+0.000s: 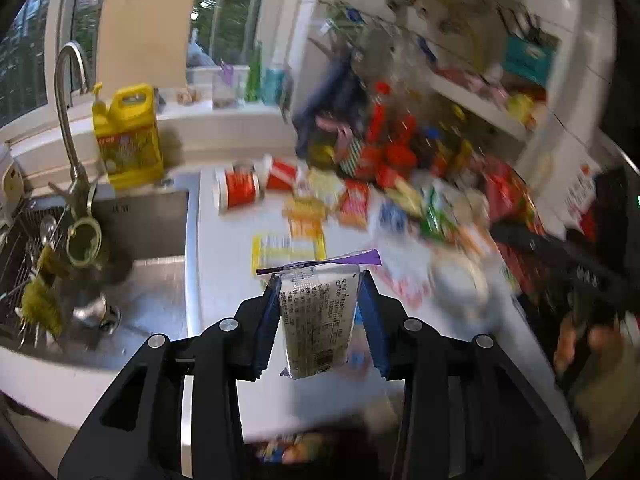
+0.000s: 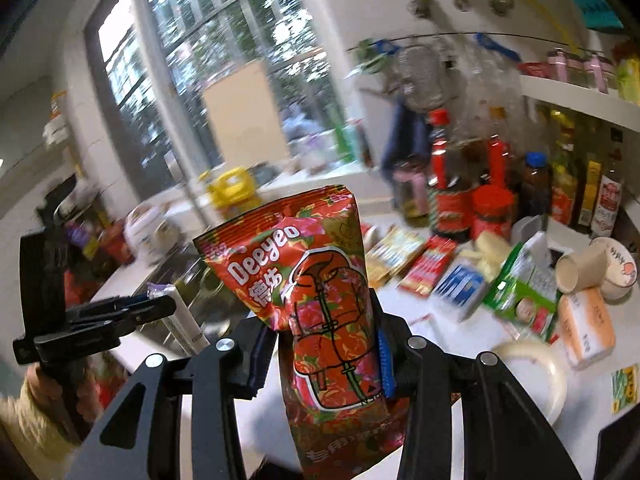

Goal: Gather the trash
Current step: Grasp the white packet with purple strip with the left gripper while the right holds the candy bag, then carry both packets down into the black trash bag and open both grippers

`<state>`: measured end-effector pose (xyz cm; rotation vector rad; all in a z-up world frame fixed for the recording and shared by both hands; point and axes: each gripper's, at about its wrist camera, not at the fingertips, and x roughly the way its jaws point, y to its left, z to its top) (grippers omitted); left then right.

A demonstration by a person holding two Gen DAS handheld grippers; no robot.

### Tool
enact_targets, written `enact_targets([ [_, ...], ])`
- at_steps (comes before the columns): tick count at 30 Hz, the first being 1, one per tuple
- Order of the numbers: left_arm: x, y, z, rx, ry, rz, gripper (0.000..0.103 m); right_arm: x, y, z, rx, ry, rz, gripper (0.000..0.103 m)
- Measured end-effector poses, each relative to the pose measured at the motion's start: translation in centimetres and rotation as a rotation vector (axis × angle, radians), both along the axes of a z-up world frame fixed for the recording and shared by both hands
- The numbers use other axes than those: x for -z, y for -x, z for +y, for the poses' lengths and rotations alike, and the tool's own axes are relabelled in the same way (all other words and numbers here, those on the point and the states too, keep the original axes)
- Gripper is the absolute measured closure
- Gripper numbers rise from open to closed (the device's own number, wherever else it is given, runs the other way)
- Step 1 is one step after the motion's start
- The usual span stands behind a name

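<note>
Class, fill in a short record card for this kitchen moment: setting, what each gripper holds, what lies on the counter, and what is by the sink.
setting: kitchen counter beside a steel sink
left gripper: jaws shut on a clear printed packet with a purple edge
right gripper: jaws shut on a red floral pouch
counter: scattered wrappers, blurred
by the sink: yellow detergent jug, curved tap

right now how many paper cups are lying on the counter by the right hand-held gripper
2, both tipped over at the counter's right edge: a tan paper cup with its mouth facing left, and a printed paper cup just right of it. Clutter may hide more.
</note>
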<state>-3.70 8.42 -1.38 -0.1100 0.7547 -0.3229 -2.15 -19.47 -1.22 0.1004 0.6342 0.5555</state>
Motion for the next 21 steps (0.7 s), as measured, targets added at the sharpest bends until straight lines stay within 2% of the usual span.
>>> enact_targets([
  [2,1.9,2.7,1.0,0.028,-0.033,0.062,0.065,1.6,2.4,1.0,-0.042,0.033,0.062,0.061],
  [5,6.1,5.8,2.6,0.058,-0.062,0.205,0.065,5.0,4.7,1.9,-0.072,0.064,0.191,0.061],
  [6,8.3,6.8,3.1,0.061,-0.071,0.279,0.065,6.8,5.6,2.2,-0.077,0.069,0.260,0.061],
  [9,14.0,8.9,3.5,0.092,-0.096,0.400,0.065,12.6,8.1,2.9,-0.069,0.085,0.432,0.061],
  [11,17.8,10.0,3.0,0.135,-0.131,0.423,0.065,16.4,9.4,3.2,-0.065,0.073,0.519,0.061],
  [13,22.5,10.5,2.1,0.188,-0.171,0.431,0.065,20.6,10.4,3.8,-0.059,0.113,0.576,0.061],
  [16,29.4,10.4,1.4,0.226,-0.148,0.464,0.065,26.9,11.1,4.4,-0.046,0.164,0.642,0.061],
  [18,33.8,9.9,0.4,0.241,-0.209,0.483,0.065,30.9,11.4,4.7,-0.030,0.189,0.682,0.061],
  [19,35.2,9.7,0.1,0.249,-0.227,0.495,0.065,32.7,11.4,4.8,-0.029,0.206,0.703,0.061],
  [21,37.7,9.0,-0.3,0.255,-0.213,0.533,0.065,35.9,11.5,5.2,-0.031,0.246,0.733,0.061],
])
